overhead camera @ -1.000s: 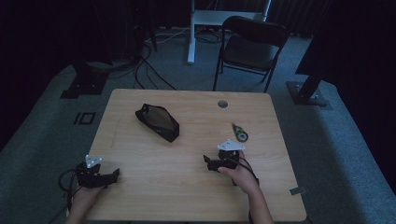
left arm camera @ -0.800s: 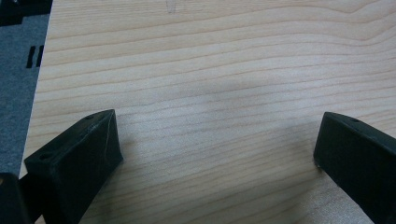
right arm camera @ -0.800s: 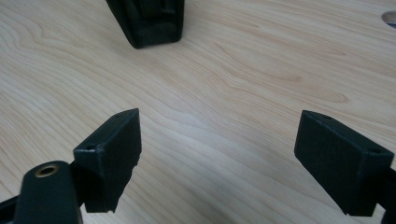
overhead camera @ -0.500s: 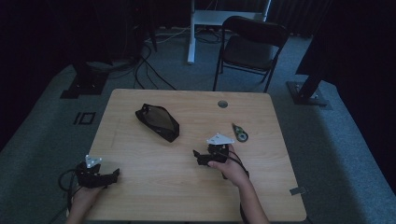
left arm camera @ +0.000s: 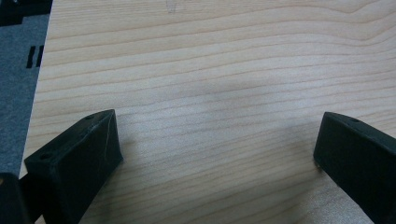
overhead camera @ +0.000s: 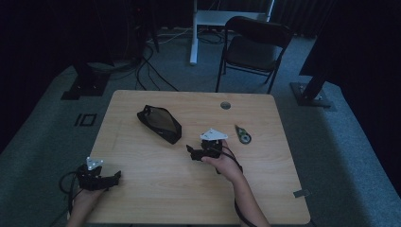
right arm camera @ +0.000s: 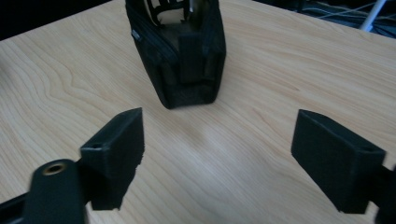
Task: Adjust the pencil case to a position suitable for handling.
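From the right gripper view, the right gripper point(right arm camera: 217, 154) has its two black jaws spread wide, with nothing but bare wooden table point(right arm camera: 289, 70) between them. Just beyond them sits a black pouch point(right arm camera: 180, 56), its near end facing the jaws and its top gaping open, well clear of both.

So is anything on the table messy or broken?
Nothing looks broken or spilled. The black pouch lies at a slant with its top open, and a small round tool sits alone near the right gripper, whose jaws are open and pointed at the pouch.
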`<state>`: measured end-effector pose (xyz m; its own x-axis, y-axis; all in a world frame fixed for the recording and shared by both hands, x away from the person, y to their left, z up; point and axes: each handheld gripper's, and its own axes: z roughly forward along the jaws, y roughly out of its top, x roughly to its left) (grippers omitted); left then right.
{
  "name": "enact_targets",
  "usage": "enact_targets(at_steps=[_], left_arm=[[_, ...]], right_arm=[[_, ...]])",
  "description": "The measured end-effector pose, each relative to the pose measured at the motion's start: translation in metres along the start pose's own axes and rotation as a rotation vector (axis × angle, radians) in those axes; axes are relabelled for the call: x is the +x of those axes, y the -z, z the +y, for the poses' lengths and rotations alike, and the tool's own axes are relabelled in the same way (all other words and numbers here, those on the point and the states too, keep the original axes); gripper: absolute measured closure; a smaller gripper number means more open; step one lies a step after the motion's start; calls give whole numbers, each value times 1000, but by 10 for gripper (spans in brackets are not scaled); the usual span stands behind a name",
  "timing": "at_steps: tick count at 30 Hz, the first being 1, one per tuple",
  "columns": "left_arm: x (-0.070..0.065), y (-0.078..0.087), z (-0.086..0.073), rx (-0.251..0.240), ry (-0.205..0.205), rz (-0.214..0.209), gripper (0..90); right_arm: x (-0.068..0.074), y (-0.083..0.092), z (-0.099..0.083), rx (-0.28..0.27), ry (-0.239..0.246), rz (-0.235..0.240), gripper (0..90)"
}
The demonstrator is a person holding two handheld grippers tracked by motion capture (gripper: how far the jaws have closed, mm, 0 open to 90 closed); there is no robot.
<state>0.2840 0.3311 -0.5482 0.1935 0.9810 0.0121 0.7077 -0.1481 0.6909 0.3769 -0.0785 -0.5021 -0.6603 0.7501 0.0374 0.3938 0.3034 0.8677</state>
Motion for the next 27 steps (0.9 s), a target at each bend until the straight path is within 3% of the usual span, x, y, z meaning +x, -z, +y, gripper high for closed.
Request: enact_targets(at_steps=[10,23,27], left_arm=[[0,0,0,0,0,0,8],[0,0,0,0,0,0,8],[0,0,0,0,0,0,8]], right_arm=[[9,-20,15,-2,36,22,178],[17,-44,27,-15,41,30,181],[19,-51,31,-21,61,16,239]])
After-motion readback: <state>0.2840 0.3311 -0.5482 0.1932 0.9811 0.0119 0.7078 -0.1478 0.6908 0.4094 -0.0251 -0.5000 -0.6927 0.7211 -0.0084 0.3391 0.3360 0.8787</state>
